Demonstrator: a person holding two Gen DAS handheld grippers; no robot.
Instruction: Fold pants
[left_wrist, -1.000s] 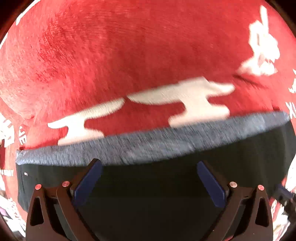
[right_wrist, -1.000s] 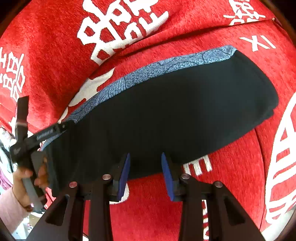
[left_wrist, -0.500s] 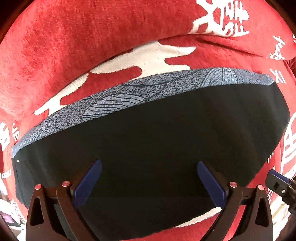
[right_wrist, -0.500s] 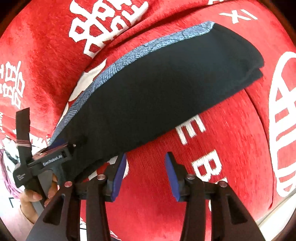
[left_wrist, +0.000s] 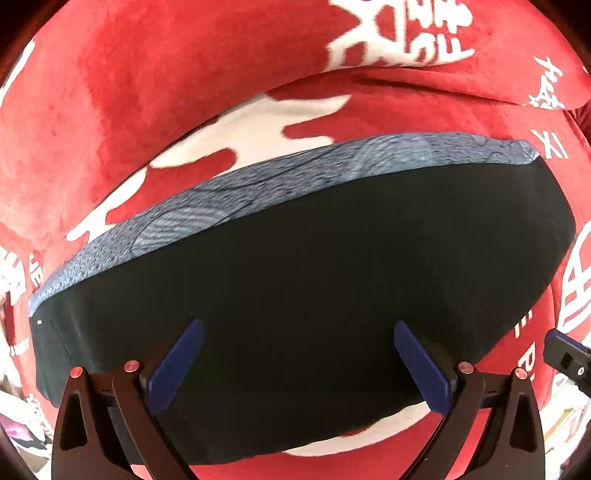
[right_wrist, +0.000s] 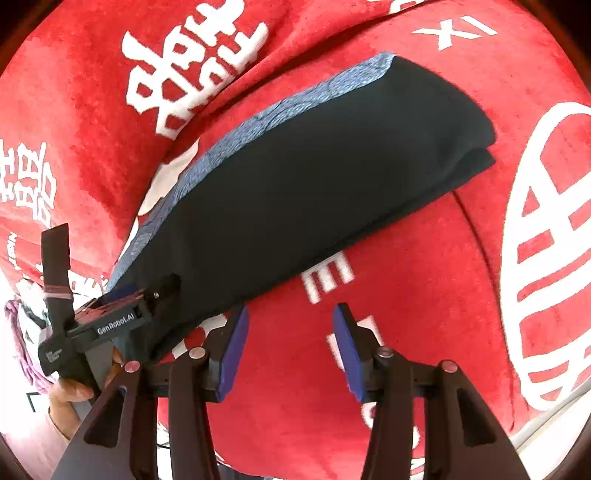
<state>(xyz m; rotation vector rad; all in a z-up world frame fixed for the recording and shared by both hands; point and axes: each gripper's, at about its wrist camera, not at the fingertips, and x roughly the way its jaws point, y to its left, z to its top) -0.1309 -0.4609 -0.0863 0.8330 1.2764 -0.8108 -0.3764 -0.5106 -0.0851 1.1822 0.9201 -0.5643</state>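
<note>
The dark folded pants (left_wrist: 317, 280) lie flat on the red cloth, with a blue-grey patterned band (left_wrist: 258, 184) along their far edge. My left gripper (left_wrist: 299, 354) points down over the near half of the pants, open wide, with nothing pinched. In the right wrist view the pants (right_wrist: 303, 177) stretch from lower left to upper right. My right gripper (right_wrist: 291, 332) hangs over bare red cloth just off their near edge. Its jaws are opening and nothing is between them. A hand (right_wrist: 70, 387) holds the left gripper's black housing (right_wrist: 107, 325) at the pants' left end.
The red cloth (right_wrist: 424, 295) with large white characters covers the whole surface and rises in a fold (left_wrist: 406, 79) behind the pants. Its edge (right_wrist: 546, 432) drops off at the lower right. Mixed clutter (left_wrist: 22, 424) lies past the left edge.
The left gripper has slid back across the pants, so their whole folded shape now shows. The right gripper has drawn away from the pants' near edge and its jaws have widened.
</note>
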